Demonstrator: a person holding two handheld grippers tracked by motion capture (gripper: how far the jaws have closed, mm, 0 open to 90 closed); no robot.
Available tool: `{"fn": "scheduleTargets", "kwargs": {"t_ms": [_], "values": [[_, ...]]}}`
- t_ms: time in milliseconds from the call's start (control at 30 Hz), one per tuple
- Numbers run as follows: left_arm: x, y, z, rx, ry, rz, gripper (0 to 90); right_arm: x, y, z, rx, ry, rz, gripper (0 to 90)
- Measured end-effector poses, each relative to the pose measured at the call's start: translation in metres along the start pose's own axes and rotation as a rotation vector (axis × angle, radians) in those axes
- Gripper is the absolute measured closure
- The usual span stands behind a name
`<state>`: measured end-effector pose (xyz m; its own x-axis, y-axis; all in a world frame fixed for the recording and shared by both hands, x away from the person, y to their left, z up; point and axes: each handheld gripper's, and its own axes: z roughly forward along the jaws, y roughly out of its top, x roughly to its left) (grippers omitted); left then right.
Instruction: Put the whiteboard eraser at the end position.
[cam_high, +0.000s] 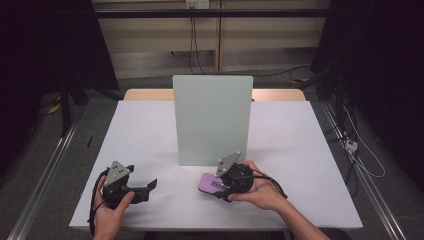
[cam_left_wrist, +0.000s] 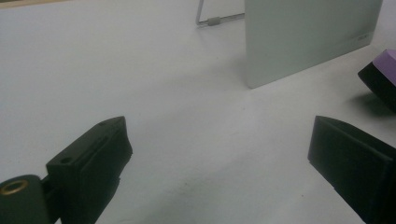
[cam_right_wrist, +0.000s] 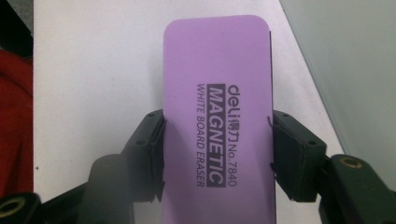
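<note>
A purple magnetic whiteboard eraser (cam_right_wrist: 217, 121) sits between the black jaws of my right gripper (cam_right_wrist: 217, 154), which is shut on its two long sides. In the high view the right gripper (cam_high: 220, 187) holds the eraser (cam_high: 209, 182) low over the white table, just in front of the upright pale-green whiteboard (cam_high: 212, 120). My left gripper (cam_high: 145, 189) rests at the table's front left, held by a hand, its jaws open with nothing between them. In the left gripper view the left gripper (cam_left_wrist: 219, 154) points toward the board (cam_left_wrist: 308, 37), and a purple corner of the eraser (cam_left_wrist: 385, 65) shows at the right.
The whiteboard stands on a wire foot (cam_left_wrist: 212, 21) in the middle of the white tabletop (cam_high: 140, 135). Cables (cam_high: 360, 150) trail on the floor to the right of the table. A metal rail (cam_high: 45, 170) runs along the left side.
</note>
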<state>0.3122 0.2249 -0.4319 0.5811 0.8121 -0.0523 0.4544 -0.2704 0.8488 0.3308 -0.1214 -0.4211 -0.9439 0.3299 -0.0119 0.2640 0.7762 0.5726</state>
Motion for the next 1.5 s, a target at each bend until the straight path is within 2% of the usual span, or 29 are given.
{"fn": "scheduleTargets", "kwargs": {"t_ms": [367,667,733,867,1100,1200,1267,1367,1500], "values": [[-0.001,0.000,-0.001,-0.005,0.001,0.003,5.4,-0.002,-0.001,0.009,0.000,0.014,0.002,41.3],[-0.001,0.000,-0.001,-0.002,0.004,0.007,5.1,-0.004,-0.003,0.013,-0.009,0.024,0.043,40.0],[-0.001,0.000,-0.001,-0.006,0.005,0.002,5.1,-0.005,-0.004,0.015,-0.002,0.019,0.048,38.1],[0.000,0.000,-0.001,-0.005,0.007,0.000,5.0,-0.006,-0.004,0.017,-0.007,0.040,0.069,30.9],[-0.001,0.000,-0.001,-0.007,0.002,0.003,5.0,-0.008,-0.005,0.016,-0.026,0.023,0.108,16.4],[0.000,0.000,-0.001,-0.005,0.005,0.001,5.0,-0.008,-0.005,0.015,-0.024,0.010,0.117,14.1],[0.000,0.000,-0.002,-0.006,0.005,0.003,5.0,-0.008,-0.005,0.014,-0.028,0.004,0.119,9.3],[0.000,0.000,-0.001,-0.004,0.004,0.002,5.0,-0.009,-0.005,0.011,-0.050,0.002,0.135,9.2],[-0.001,0.000,0.000,-0.001,0.003,0.001,5.0,-0.010,-0.005,0.008,-0.059,-0.026,0.146,8.1]]}}
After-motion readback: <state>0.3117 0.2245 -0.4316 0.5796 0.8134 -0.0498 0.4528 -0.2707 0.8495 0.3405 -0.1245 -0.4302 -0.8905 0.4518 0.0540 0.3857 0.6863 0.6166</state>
